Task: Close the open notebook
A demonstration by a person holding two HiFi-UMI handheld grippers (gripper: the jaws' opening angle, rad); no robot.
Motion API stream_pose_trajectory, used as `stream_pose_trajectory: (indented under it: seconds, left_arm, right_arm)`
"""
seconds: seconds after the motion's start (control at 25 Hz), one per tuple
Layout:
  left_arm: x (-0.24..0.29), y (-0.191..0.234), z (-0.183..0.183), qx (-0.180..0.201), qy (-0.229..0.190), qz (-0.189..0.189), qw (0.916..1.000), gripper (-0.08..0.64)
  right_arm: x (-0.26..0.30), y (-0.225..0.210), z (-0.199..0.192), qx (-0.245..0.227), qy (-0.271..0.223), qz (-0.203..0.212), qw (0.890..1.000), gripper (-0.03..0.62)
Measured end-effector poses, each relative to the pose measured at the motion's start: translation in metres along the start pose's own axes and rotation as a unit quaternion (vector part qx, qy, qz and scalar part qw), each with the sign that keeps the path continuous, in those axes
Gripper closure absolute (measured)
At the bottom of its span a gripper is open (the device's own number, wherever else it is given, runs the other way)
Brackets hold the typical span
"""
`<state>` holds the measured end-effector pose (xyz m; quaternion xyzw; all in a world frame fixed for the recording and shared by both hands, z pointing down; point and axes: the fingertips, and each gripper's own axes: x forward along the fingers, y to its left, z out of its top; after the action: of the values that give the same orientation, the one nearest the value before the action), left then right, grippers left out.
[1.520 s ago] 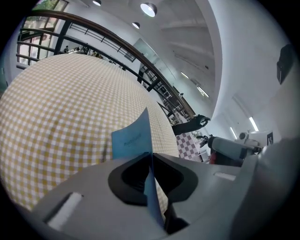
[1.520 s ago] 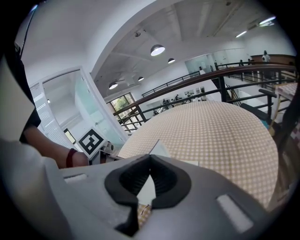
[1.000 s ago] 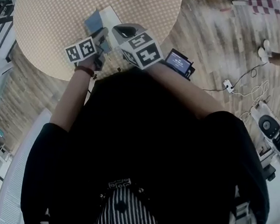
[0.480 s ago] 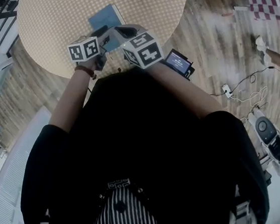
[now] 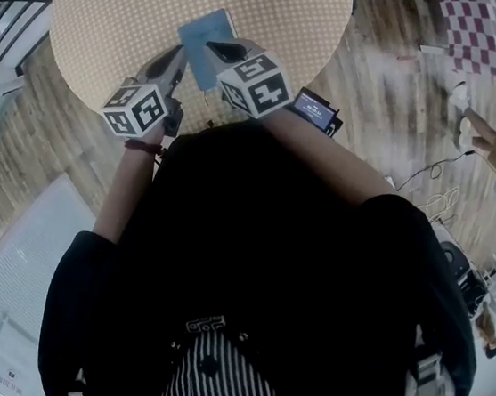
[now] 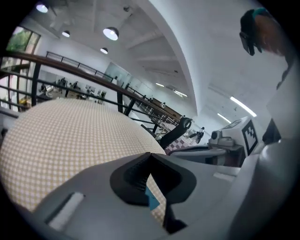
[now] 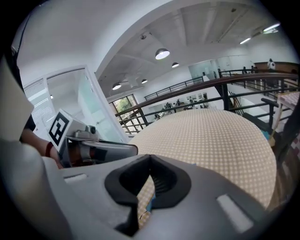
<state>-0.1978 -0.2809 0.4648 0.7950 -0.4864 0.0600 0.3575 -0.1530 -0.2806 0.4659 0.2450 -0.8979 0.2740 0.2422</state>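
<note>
The left gripper [image 6: 149, 155] and right gripper [image 7: 150, 157] are showing jaws clenched and empty. Only the head view is showing the notebook [image 5: 205, 37] lying closed on the table [image 5: 110, 5], by both gripper tips.

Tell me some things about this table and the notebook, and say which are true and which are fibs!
1. The notebook shows its blue cover. True.
2. The table is square. False: it is round.
3. The left gripper and right gripper have jaws wide apart. False: each pair meets at the tips.
4. The floor looks wooden. True.
5. The notebook lies on the floor. False: it lies on the table.
</note>
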Motion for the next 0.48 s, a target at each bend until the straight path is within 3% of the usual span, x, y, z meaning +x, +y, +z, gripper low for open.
stream_pose_trajectory:
  seconds: [0.2, 0.36, 0.48]
  left_arm:
    - [-0.047, -0.018, 0.05, 0.116, -0.06, 0.044, 0.9904, 0.557]
    - [-0.06, -0.015, 0.073, 0.146, -0.113, 0.108, 0.9768, 0.557]
    - [-0.058, -0.019, 0.073, 0.147, -0.125, 0.105, 0.9756, 0.557]
  right_arm:
    - [-0.002, 0.034, 0.041, -0.057, -0.05, 0.017, 0.997, 0.591]
    - [-0.012, 0.04, 0.077, -0.09, -0.096, 0.003, 0.991, 0.592]
    - [-0.019, 0.039, 0.095, -0.096, -0.115, 0.008, 0.989, 0.592]
